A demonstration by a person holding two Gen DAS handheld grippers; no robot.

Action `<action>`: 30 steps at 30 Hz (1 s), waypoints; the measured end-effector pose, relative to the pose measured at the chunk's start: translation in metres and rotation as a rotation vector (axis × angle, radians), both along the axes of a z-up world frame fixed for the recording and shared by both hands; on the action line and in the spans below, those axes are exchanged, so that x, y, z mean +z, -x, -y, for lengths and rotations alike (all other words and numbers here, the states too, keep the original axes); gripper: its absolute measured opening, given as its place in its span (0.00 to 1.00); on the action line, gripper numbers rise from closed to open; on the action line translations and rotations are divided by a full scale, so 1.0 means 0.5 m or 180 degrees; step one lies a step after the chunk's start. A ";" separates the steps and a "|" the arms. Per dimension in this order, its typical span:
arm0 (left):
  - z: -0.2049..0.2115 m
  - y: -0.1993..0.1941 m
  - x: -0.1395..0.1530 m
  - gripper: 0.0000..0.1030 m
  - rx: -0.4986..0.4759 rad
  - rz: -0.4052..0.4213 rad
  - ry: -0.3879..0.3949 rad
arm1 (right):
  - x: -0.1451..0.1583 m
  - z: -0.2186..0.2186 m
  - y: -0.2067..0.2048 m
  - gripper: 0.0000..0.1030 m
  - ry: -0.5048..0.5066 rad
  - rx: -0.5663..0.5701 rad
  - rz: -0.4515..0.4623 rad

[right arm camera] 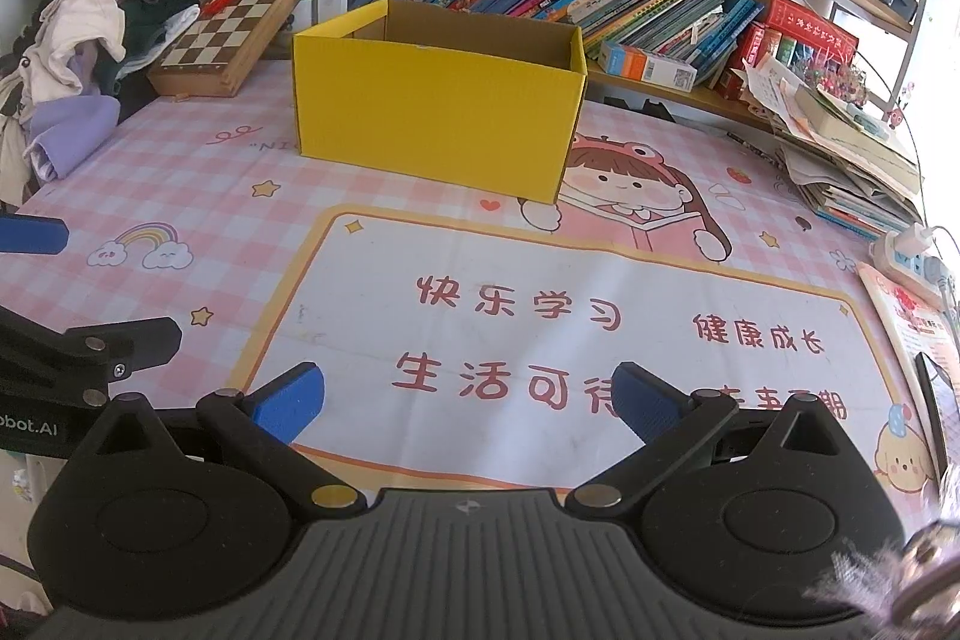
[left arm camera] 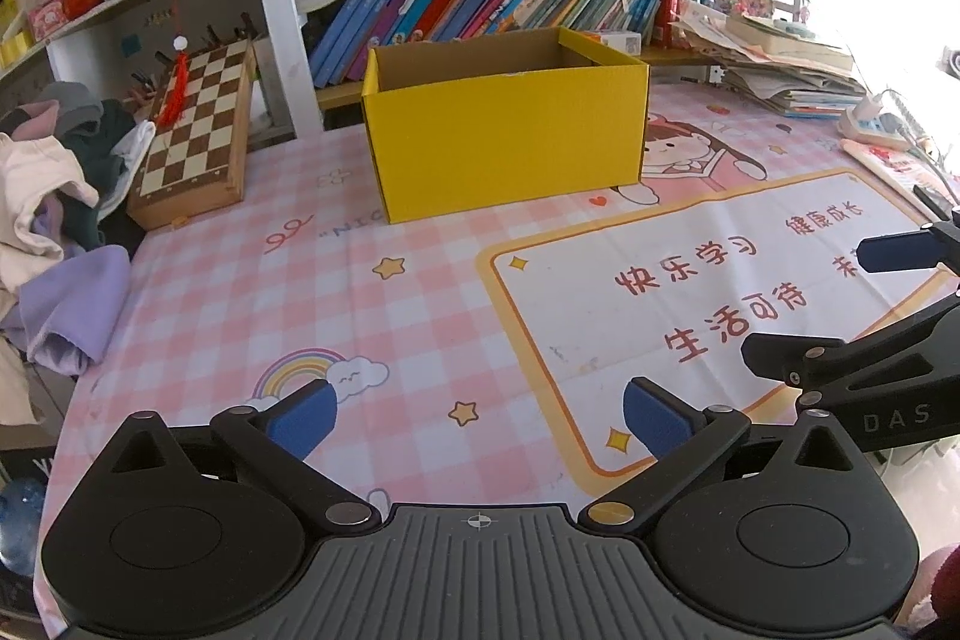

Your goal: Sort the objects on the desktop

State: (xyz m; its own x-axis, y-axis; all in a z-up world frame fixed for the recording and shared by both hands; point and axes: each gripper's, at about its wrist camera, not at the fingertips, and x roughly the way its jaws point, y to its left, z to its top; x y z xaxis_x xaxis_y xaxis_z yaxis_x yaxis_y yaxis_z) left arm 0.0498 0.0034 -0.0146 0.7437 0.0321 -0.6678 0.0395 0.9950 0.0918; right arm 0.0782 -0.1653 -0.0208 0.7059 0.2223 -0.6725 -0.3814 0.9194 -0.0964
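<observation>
A: Left of the open yellow cardboard box (left arm camera: 507, 133)?
B: A wooden folding chessboard (left arm camera: 195, 136); nearer, the left gripper (left arm camera: 480, 415), spread wide, holding nothing.
A: Right of the box?
B: The right gripper (right arm camera: 468, 400), nearer too, equally wide and empty.

I am seeing a plain yellow box (left arm camera: 507, 142) with a brown inside ahead of my left gripper (left arm camera: 480, 418), whose pads are showing blue on black arms. The tabletop (left arm camera: 390, 316) cover is showing pink-and-white checks with stars and a rainbow. Ahead-left, a chessboard (left arm camera: 195, 130) is showing brown-and-cream squares, beside a lilac garment (left arm camera: 72, 310).
</observation>
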 end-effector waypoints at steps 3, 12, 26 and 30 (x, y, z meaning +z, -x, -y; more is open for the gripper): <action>-0.002 0.000 -0.001 1.00 0.0001 -0.0001 0.0001 | 0.000 -0.003 0.000 1.00 0.0004 -0.0001 -0.0003; -0.009 -0.001 -0.002 1.00 -0.0009 0.0000 0.0038 | -0.001 -0.008 0.000 1.00 0.0012 -0.0003 -0.0008; -0.017 -0.003 -0.006 1.00 -0.0036 -0.0037 0.0069 | -0.002 -0.009 -0.001 1.00 0.0022 0.0003 -0.0020; -0.017 -0.005 -0.008 1.00 -0.0055 -0.0055 0.0065 | -0.002 -0.012 -0.001 1.00 0.0020 -0.0004 -0.0023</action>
State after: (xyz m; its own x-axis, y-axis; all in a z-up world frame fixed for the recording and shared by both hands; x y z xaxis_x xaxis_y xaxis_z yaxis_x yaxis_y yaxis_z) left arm 0.0522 0.0119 -0.0184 0.7323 0.0055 -0.6810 0.0580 0.9958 0.0705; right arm 0.0785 -0.1594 -0.0216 0.7014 0.2173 -0.6789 -0.3809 0.9192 -0.0993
